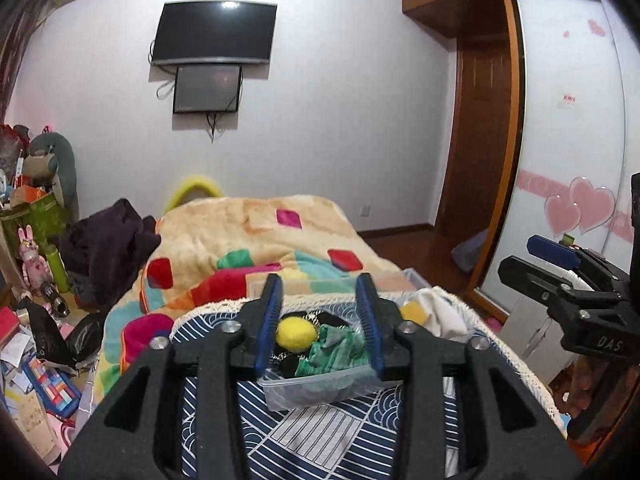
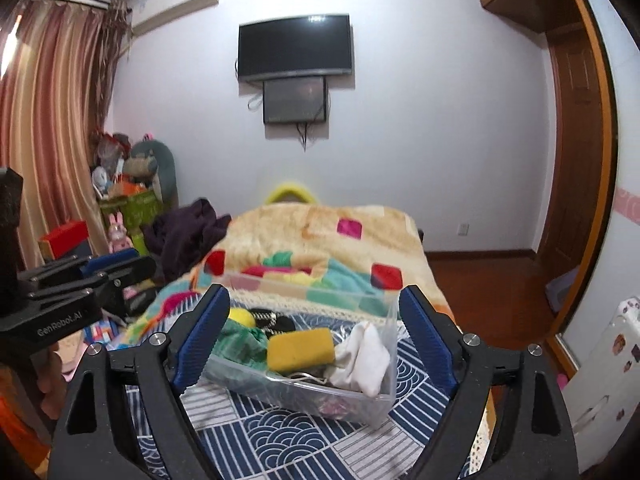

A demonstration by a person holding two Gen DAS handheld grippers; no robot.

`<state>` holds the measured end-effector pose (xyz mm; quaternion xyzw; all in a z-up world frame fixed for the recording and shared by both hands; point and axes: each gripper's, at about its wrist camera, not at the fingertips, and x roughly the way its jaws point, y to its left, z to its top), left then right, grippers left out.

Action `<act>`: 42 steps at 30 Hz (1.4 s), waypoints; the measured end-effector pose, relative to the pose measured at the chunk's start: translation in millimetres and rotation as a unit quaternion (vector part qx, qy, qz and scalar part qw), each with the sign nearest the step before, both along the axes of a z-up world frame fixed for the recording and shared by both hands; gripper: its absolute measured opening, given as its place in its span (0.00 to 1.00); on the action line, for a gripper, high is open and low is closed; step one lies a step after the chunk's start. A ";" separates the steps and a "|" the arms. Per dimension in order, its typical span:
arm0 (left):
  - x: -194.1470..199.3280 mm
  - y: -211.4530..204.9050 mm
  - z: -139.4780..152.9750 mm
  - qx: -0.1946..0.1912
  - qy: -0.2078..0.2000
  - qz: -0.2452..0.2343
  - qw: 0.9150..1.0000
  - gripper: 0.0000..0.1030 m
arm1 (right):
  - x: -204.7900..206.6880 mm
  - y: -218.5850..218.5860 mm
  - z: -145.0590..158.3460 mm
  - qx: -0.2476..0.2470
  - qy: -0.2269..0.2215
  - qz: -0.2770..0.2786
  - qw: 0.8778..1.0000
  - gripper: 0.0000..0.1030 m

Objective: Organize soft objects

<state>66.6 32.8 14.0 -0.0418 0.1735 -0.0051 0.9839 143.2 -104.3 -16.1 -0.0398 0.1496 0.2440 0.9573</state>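
Observation:
A clear plastic box [image 2: 360, 404] sits on a blue patterned cloth [image 2: 280, 436] and holds a yellow sponge [image 2: 300, 349], a white cloth [image 2: 366, 354], a green cloth [image 2: 236, 344], a yellow ball [image 2: 242, 317] and a dark item. My right gripper [image 2: 316, 340] is open above and in front of the box, empty. My left gripper [image 1: 320, 328] is open over the box's left end, with the yellow ball [image 1: 296, 334] and green cloth [image 1: 338, 350] between its fingers, not touching them. The box wall [image 1: 316, 394] shows below.
A second clear box [image 2: 304, 284] lies behind on the colourful blanket [image 2: 312, 232]. A dark garment [image 2: 184, 232] lies at the bed's left. Toys and clutter [image 1: 36, 264] fill the left floor. A wardrobe [image 1: 568, 140] stands on the right. The right gripper shows in the left wrist view [image 1: 568, 280].

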 end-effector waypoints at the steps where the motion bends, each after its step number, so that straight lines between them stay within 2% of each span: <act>1: -4.3 -1.5 2.1 0.000 -0.006 0.000 1.000 0.49 | -3.3 -1.6 1.9 0.003 -0.006 -0.001 1.000 0.84; 3: -14.2 -4.6 6.2 0.000 -0.020 0.002 1.000 0.68 | -7.5 -4.2 3.3 0.008 -0.014 -0.003 1.000 0.87; 7: -27.6 -9.4 12.3 0.001 -0.038 -0.002 0.999 0.75 | -16.7 -8.4 4.5 0.020 -0.025 -0.006 0.999 0.98; 10: -34.3 -11.5 14.9 0.000 -0.045 -0.003 0.999 0.85 | -18.3 -9.3 3.3 0.022 -0.026 -0.013 0.999 0.99; 16: -48.6 -19.9 16.3 0.007 -0.056 0.000 0.998 0.97 | -23.7 -9.3 2.4 0.023 -0.029 -0.018 0.999 1.00; 42: -55.9 -19.9 13.2 0.015 -0.058 0.011 0.998 0.98 | -38.8 -17.3 0.3 0.039 -0.039 -0.009 0.998 1.00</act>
